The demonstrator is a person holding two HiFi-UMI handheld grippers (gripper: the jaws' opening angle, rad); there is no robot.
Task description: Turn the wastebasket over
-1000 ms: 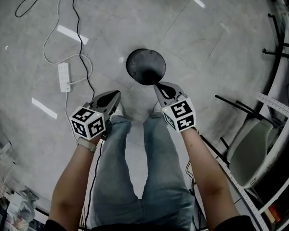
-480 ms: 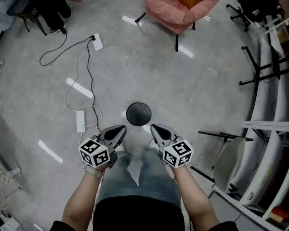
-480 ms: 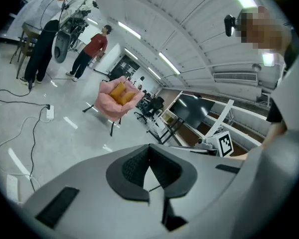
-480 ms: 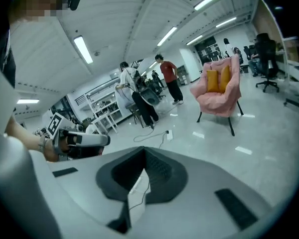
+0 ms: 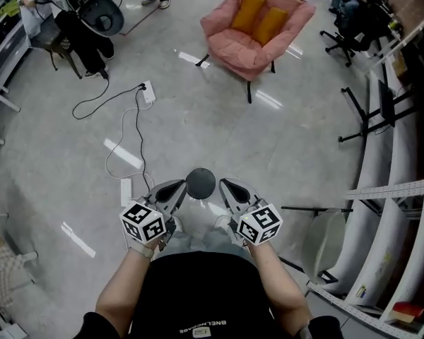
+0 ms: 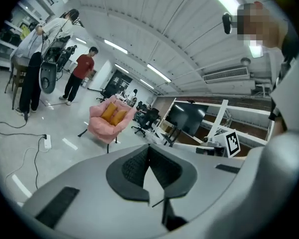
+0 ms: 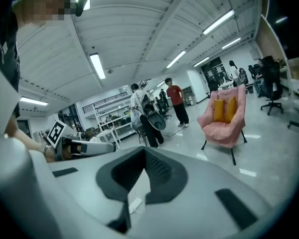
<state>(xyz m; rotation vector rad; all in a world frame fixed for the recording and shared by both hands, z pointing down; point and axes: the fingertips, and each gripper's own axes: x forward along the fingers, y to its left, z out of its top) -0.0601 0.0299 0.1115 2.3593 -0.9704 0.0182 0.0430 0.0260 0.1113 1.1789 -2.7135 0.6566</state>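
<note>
- Tool state: the left gripper [image 5: 177,187] has its jaws together with nothing between the ribbed pads. The right gripper [image 5: 225,186] is the same, closed and empty.
- Position of the wastebasket [image 5: 200,183]: it stands on the floor [image 5: 290,140], ahead of and well below both grippers. In the head view it shows in the gap between the two gripper tips.
- Nearer hand: I judge neither. The basket sits midway between the left and right tips.
- Both gripper views look out nearly level across the room toward the pink armchair [image 5: 254,27]. The basket appears in neither view.
- Long axis: the outline from above is a full circle, so I judge the axis to be upright. I cannot tell whether the mouth or the base faces up.
- Material and shape: dark, round and plain-walled with a dull sheen, probably light plastic.
- Floor: grey, polished and reflective. I expect the basket could slide if pushed from one side only.
</note>
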